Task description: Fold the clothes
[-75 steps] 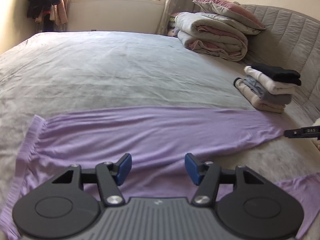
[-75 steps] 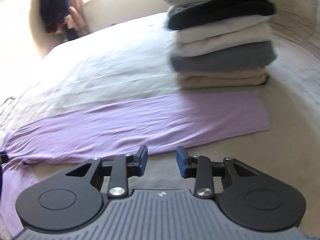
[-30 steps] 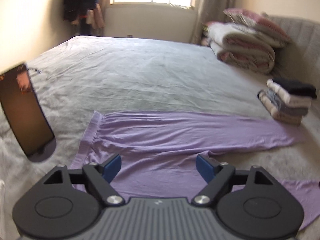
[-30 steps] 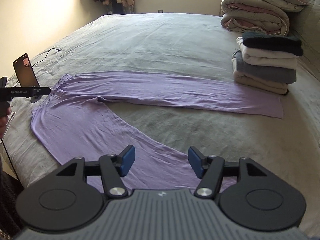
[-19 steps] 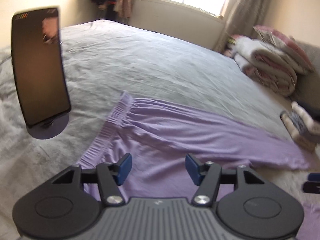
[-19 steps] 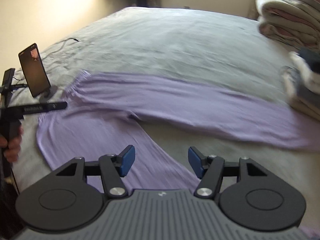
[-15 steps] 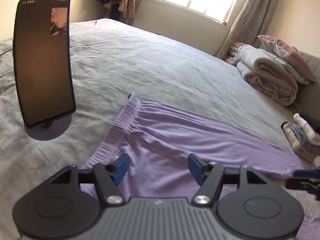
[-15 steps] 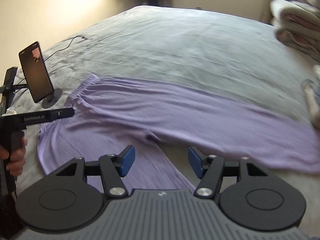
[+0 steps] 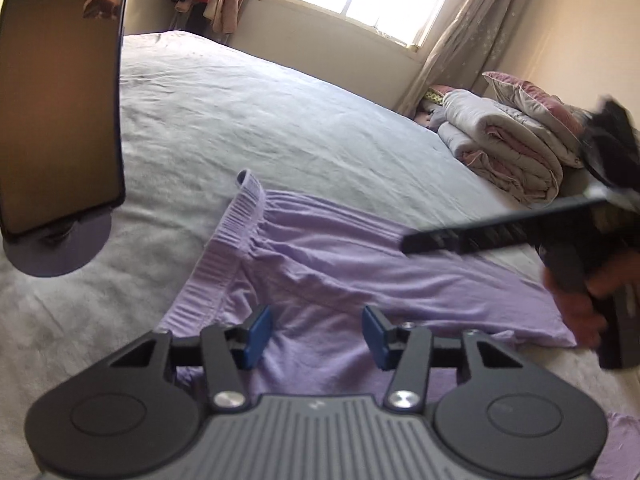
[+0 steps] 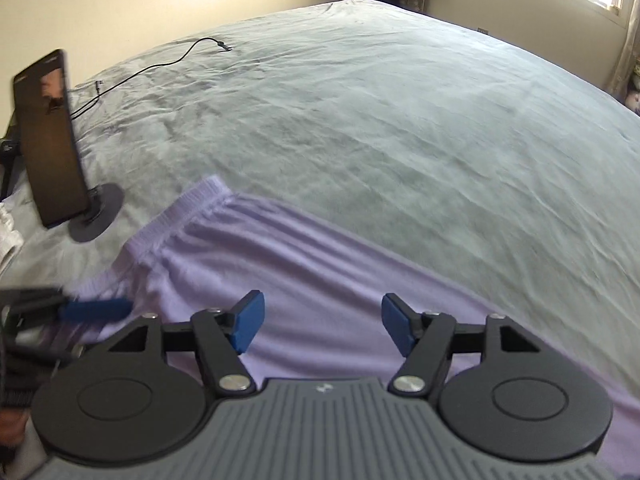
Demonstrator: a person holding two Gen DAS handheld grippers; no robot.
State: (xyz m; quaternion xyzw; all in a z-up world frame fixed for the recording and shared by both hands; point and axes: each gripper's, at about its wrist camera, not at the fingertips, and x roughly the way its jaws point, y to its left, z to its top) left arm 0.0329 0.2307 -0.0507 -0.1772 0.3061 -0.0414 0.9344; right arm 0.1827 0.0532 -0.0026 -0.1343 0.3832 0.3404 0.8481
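Purple trousers lie spread flat on the grey bed, their ribbed waistband towards the phone stand. My left gripper hovers low over the fabric just inside the waistband. Its jaws are closing, and the pads do not press on any cloth. In the right wrist view my right gripper hangs over the trousers near the waistband, its jaws opening with nothing between them. The right gripper, held by a hand, also shows blurred at the right of the left wrist view. The left gripper sits at the left edge of the right wrist view.
A phone on a round stand stands on the bed just left of the waistband, also seen as the phone from the right. A black cable trails behind it. Folded quilts are piled at the far right by the curtain.
My left gripper dropped and came in towards the waistband, its jaws narrowing. My right gripper swept left along the trousers towards the waistband, and the stack of folded clothes left its view.
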